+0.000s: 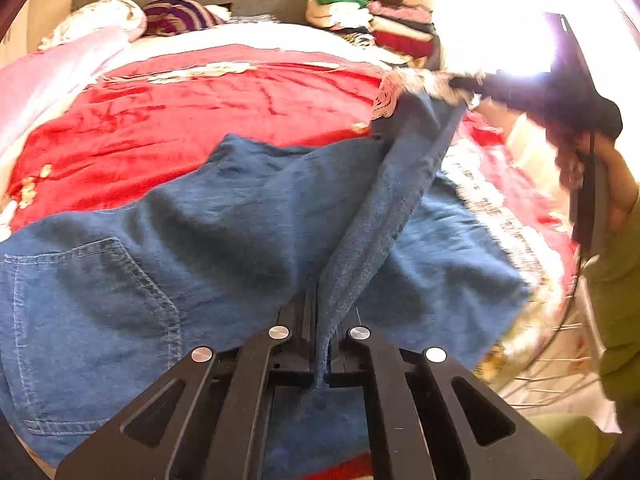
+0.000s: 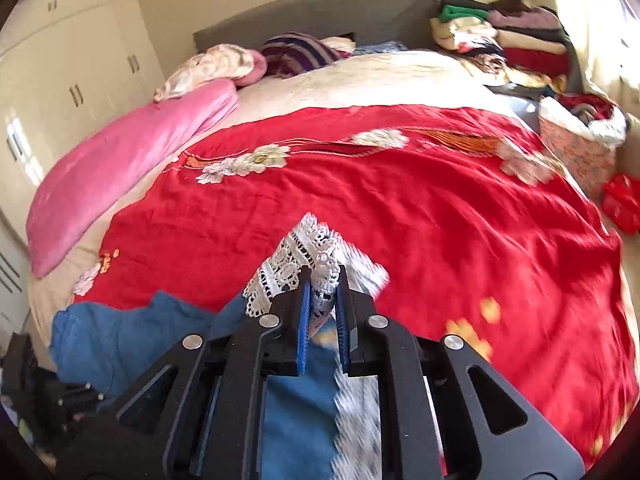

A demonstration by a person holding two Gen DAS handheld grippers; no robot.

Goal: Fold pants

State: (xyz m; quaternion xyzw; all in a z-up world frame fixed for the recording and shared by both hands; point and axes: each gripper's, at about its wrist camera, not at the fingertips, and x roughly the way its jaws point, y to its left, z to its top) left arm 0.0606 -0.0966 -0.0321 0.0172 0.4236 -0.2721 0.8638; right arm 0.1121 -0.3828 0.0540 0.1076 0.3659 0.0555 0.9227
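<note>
Blue denim pants (image 1: 192,240) with a white lace hem lie on a red bedspread (image 1: 192,112). My left gripper (image 1: 320,292) is shut on a fold of the pants' leg, which stretches taut up and right to my right gripper (image 1: 472,84). In the right wrist view my right gripper (image 2: 323,276) is shut on the lace hem (image 2: 292,264), held above the bed, with blue denim (image 2: 120,332) hanging below and left. The back pocket (image 1: 92,280) shows at lower left in the left wrist view.
A pink pillow (image 2: 132,164) lies along the bed's left side. Stacked clothes (image 2: 504,36) sit at the far right by the grey headboard (image 2: 320,12). A patterned box (image 2: 580,148) stands right of the bed. White wardrobes (image 2: 68,68) line the left wall.
</note>
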